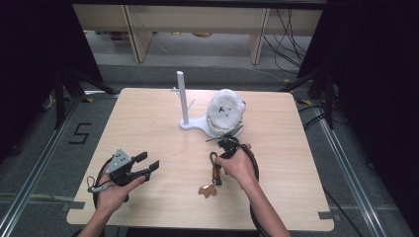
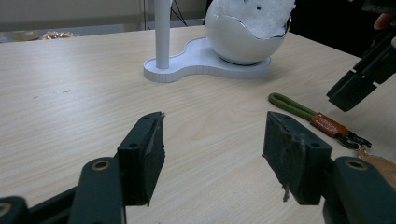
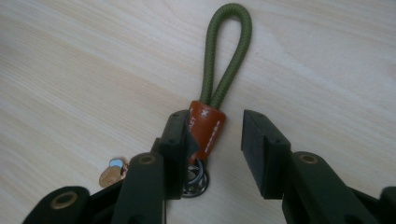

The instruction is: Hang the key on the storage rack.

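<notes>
High view: pale wooden table

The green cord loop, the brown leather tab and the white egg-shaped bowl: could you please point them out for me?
green cord loop (image 3: 227, 51), right gripper view, on its right strand.
brown leather tab (image 3: 208, 128), right gripper view, on its stitched face.
white egg-shaped bowl (image 2: 238, 42), left gripper view, on its glossy wall.

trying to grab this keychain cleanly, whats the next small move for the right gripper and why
Probably shift the right gripper slightly toward its left jaw's side, then close. Its jaws are open and down at the keychain on the table, but the brown leather tab sits against the left jaw, with a clear gap to the right one. Centring first should keep the tab from being pushed sideways.
</notes>
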The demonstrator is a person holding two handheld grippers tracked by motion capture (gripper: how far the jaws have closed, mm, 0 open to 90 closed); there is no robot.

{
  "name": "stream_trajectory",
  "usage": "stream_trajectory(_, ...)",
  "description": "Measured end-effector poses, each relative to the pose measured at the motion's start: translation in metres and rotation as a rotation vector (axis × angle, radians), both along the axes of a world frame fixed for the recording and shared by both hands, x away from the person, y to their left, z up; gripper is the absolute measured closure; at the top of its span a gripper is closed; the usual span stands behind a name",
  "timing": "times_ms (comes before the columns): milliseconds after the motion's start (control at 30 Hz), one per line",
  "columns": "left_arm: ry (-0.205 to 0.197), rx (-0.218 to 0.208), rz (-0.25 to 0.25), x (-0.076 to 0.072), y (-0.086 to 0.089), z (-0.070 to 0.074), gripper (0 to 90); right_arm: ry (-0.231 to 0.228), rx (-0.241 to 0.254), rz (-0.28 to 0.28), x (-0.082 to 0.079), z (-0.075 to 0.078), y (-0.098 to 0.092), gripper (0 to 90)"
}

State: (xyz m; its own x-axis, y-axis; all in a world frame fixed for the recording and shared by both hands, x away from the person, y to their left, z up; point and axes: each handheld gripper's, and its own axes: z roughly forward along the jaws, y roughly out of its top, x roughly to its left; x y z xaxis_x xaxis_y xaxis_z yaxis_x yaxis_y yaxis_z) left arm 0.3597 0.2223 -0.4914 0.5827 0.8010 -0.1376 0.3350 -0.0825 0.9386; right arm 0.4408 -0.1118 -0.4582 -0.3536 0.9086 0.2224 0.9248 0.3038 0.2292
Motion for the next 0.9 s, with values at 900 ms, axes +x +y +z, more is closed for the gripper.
stream_trajectory(900,0.005,0.004,-0.007,-0.001,-0.001,-0.002,37.7,0.071,-0.104,0.001,0.001,-0.017,0.026,66.6)
